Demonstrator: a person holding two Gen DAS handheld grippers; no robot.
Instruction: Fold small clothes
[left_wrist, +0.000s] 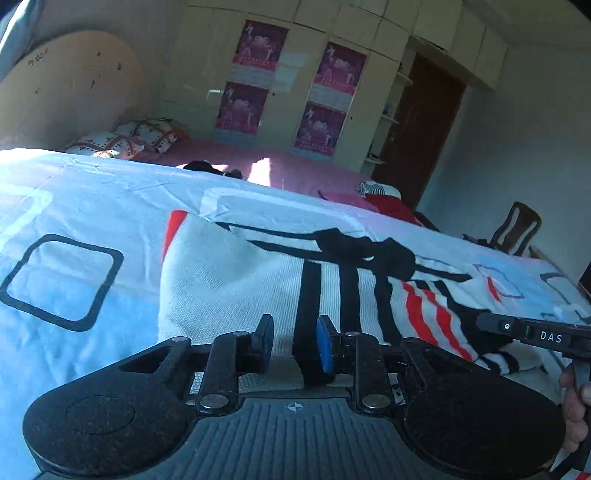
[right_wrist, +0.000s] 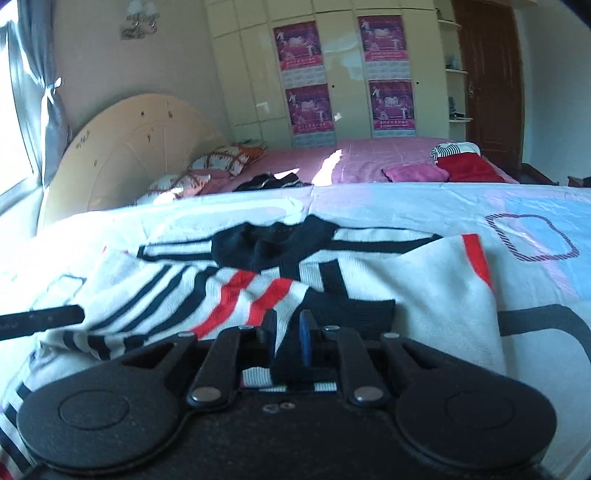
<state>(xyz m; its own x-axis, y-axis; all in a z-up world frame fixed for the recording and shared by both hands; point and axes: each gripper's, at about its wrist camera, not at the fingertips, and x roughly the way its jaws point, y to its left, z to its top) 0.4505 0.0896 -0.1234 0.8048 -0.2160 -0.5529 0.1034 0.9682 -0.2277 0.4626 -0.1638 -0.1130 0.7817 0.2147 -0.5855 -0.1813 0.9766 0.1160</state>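
A small white knit sweater (left_wrist: 236, 280) with black and red stripes and a black collar lies spread on the bed, one striped sleeve folded across its front. It also shows in the right wrist view (right_wrist: 406, 288). My left gripper (left_wrist: 295, 341) sits over the sweater's near edge with a gap between its pads; fabric lies between them, unpinched. My right gripper (right_wrist: 288, 341) is shut on the sweater's striped sleeve cuff. The right gripper also shows at the right edge of the left wrist view (left_wrist: 535, 334).
The sweater lies on a white and blue patterned sheet (left_wrist: 74, 221). Behind it on a pink bedspread (right_wrist: 369, 162) lie folded pink and red clothes (right_wrist: 461, 166), a dark garment (right_wrist: 269, 181) and pillows (right_wrist: 218, 162). A wardrobe and a door stand at the back.
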